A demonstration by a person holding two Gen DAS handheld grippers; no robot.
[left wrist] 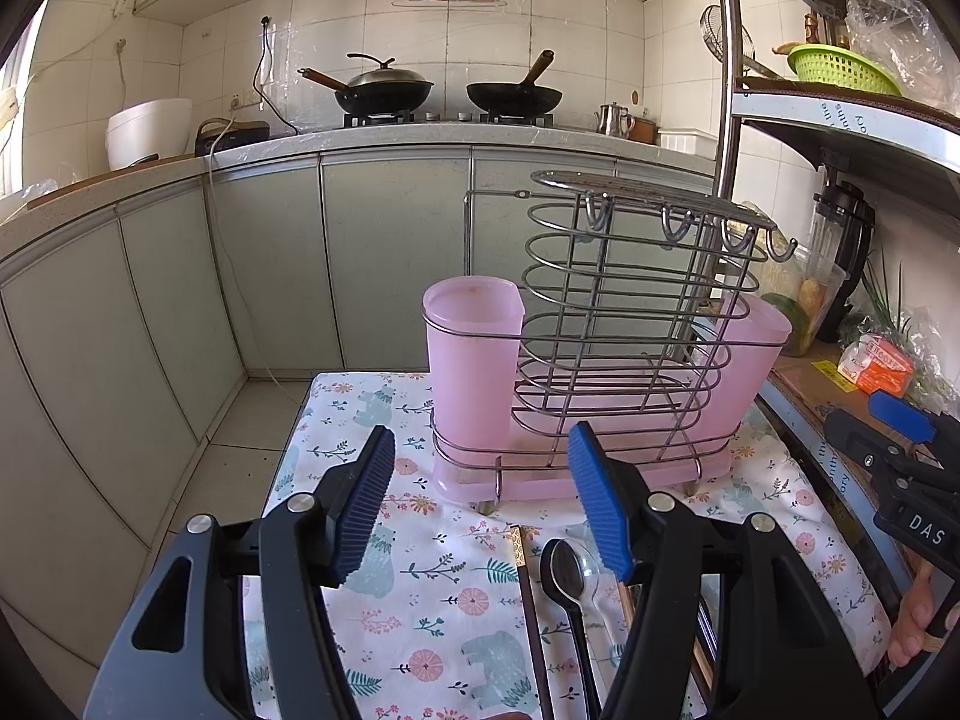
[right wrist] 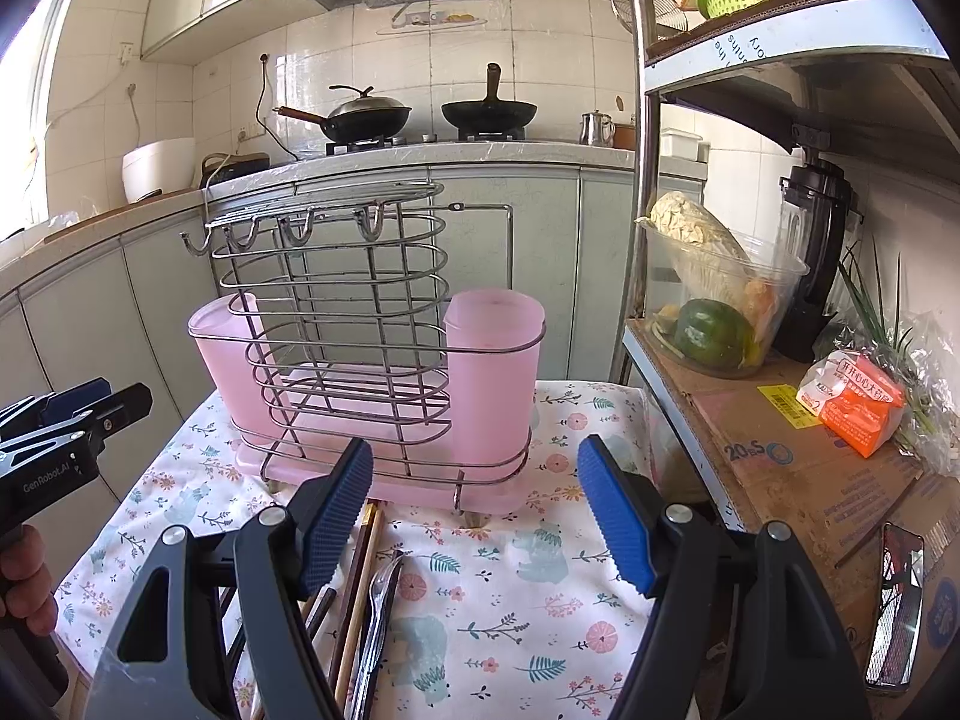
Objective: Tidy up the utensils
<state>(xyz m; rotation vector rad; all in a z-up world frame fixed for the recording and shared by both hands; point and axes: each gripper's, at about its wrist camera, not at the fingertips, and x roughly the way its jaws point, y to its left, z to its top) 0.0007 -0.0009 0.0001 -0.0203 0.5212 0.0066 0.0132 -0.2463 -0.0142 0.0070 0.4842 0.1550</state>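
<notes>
A wire utensil rack [left wrist: 624, 324] with two pink cups [left wrist: 474, 366] stands at the back of a small table with a floral cloth [left wrist: 432, 600]; it also shows in the right wrist view [right wrist: 360, 324]. Loose utensils lie on the cloth in front of it: a black spoon [left wrist: 567, 576], chopsticks [left wrist: 531, 606], and in the right wrist view chopsticks [right wrist: 360, 576] and a fork [right wrist: 378, 594]. My left gripper [left wrist: 480, 504] is open and empty, above the cloth short of the rack. My right gripper [right wrist: 474, 516] is open and empty, just right of the utensils.
A metal shelf [right wrist: 780, 438] with cardboard, a bowl of vegetables [right wrist: 714, 306], a blender [right wrist: 816, 252] and an orange packet [right wrist: 852, 402] stands right of the table. A phone [right wrist: 894, 606] lies on the cardboard. Kitchen counter with two woks [left wrist: 384, 90] is behind.
</notes>
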